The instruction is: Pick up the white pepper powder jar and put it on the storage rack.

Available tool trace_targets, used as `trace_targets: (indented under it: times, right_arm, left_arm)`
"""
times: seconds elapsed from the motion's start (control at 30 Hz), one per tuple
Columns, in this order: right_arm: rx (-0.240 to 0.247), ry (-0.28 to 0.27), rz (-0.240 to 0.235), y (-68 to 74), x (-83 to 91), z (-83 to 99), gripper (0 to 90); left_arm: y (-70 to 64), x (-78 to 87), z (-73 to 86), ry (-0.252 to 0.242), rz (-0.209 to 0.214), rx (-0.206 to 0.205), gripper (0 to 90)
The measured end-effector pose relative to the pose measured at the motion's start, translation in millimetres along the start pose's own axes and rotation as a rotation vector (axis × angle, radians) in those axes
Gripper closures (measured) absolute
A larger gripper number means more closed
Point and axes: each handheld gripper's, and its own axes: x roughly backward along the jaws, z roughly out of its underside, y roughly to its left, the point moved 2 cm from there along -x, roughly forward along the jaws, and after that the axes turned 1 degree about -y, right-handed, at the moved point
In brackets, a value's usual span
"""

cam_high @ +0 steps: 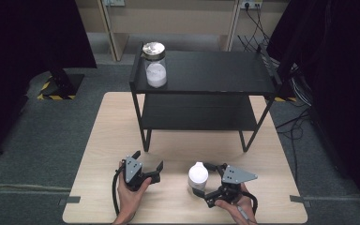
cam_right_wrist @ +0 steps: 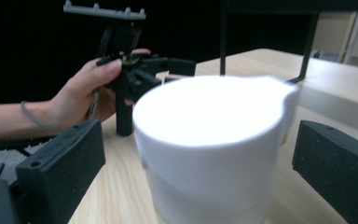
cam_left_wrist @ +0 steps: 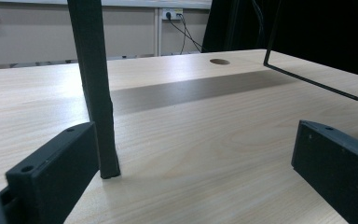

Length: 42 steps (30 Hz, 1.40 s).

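The white cup point(cam_right_wrist: 212, 149) sits on the table point(cam_high: 98, 140) at about 5 o'clock, between the right gripper point(cam_high: 205, 180)'s wide-apart jaws, not touched. Looks light, rigid, smooth-walled, so probably slippery; best squeezed mid-body. Left gripper point(cam_high: 152, 166) is spread open too, empty.

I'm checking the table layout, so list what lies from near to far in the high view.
Left gripper and right gripper with the white container between its jaws → black two-tier shelf → glass jar with a gold lid on its top tier.
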Motion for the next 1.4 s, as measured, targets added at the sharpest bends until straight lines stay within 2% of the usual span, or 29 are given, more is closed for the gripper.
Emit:
trace_targets:
  times: [0.2,0.47,0.77,1.07,1.2,1.33,1.4]
  right_arm:
    - [0.014,0.047,-0.017,-1.3,-5.0,3.8,3.8]
    - [0.010,0.079,0.001,-3.6,-9.9,10.6,7.2]
    - [0.002,0.061,0.005,-7.7,-9.7,18.9,27.6]
    - [0.015,0.062,0.016,-5.3,-10.2,18.2,29.5]
    - [0.024,0.067,0.041,-1.6,-9.6,15.8,29.7]
    - [0.004,0.020,0.063,-1.9,-3.5,15.1,29.8]
    - [0.016,-0.002,0.089,0.8,0.7,11.7,29.8]
  left_arm:
    - [0.3,-0.1,0.1,-0.001,0.001,0.001,0.1]
    - [0.3,-0.2,0.1,-0.001,-0.001,0.002,0.1]
    - [0.7,-0.6,-0.3,0.001,-0.002,0.005,0.1]
    - [0.9,-0.6,-0.2,0.000,-0.003,0.007,0.1]
    - [1.3,-0.5,-0.1,0.000,-0.002,0.006,0.1]
    - [1.5,-0.6,-0.1,-0.001,-0.003,0.005,0.1]
    - [1.5,-0.7,-0.3,0.000,-0.003,0.004,0.1]
